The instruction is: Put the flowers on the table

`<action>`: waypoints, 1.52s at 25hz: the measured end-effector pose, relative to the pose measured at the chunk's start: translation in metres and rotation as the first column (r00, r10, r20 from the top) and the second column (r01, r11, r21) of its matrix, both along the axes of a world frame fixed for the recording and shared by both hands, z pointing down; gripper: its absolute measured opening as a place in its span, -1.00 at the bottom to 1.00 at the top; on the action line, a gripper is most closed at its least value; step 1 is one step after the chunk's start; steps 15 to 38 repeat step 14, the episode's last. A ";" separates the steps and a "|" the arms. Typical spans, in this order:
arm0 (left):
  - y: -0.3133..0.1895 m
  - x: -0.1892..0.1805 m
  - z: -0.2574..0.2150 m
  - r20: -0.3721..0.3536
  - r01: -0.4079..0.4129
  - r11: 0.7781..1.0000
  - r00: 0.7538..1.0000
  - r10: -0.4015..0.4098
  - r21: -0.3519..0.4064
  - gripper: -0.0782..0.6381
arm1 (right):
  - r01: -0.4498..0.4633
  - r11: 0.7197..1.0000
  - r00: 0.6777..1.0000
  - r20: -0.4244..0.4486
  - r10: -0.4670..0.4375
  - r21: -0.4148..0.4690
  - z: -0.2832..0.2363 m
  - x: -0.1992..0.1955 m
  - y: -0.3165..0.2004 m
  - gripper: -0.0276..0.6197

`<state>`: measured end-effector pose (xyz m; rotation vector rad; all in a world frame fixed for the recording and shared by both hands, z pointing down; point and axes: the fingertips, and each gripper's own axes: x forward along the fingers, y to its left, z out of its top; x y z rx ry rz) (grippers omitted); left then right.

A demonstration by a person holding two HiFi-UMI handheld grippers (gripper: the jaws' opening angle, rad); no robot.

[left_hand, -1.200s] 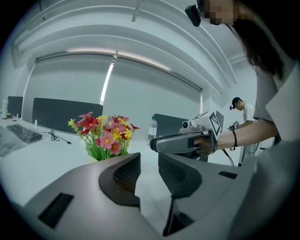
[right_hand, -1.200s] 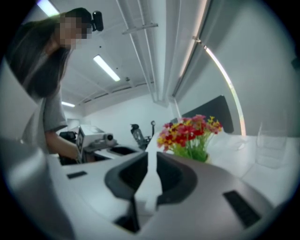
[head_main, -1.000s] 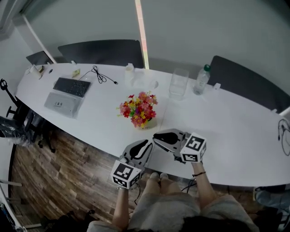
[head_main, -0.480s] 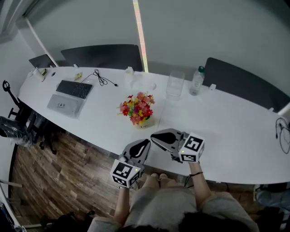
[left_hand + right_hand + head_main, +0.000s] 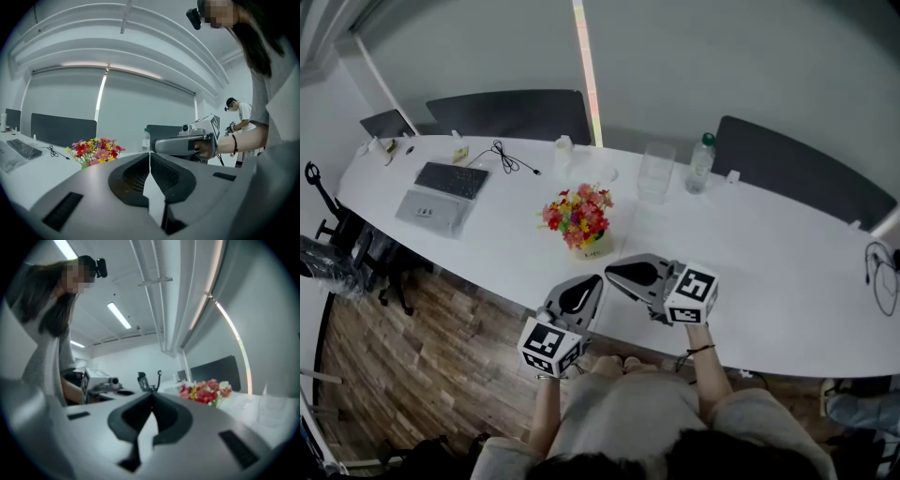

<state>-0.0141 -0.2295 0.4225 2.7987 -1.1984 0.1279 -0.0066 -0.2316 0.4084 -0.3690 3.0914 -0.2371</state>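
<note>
The head view looks steeply down from above the person onto the table (image 5: 787,272). Each gripper view rides close behind its own jaws, facing roughly level across the tabletop — both share the flowers (image 5: 96,151), and the left gripper view also catches the right gripper (image 5: 154,145).

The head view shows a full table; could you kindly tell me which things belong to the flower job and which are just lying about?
Job: pot of flowers, table, left hand-held gripper, right hand-held gripper (both shut, empty).
Lying about: keyboard, black cable, clear container, water bottle.
</note>
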 end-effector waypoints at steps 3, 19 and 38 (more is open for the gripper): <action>-0.001 -0.002 -0.002 0.004 0.003 1.000 1.000 -0.004 0.013 -0.72 | 0.007 1.000 1.000 0.002 -0.007 0.008 -0.002 0.000 -0.001 -0.84; -0.004 -0.004 -0.004 0.015 0.013 0.999 1.000 -0.014 0.033 -0.73 | 0.028 1.000 1.000 -0.006 -0.027 0.014 0.000 0.001 -0.003 -0.84; -0.004 -0.004 -0.004 0.015 0.013 0.999 1.000 -0.014 0.033 -0.73 | 0.028 1.000 1.000 -0.006 -0.027 0.014 0.000 0.001 -0.003 -0.84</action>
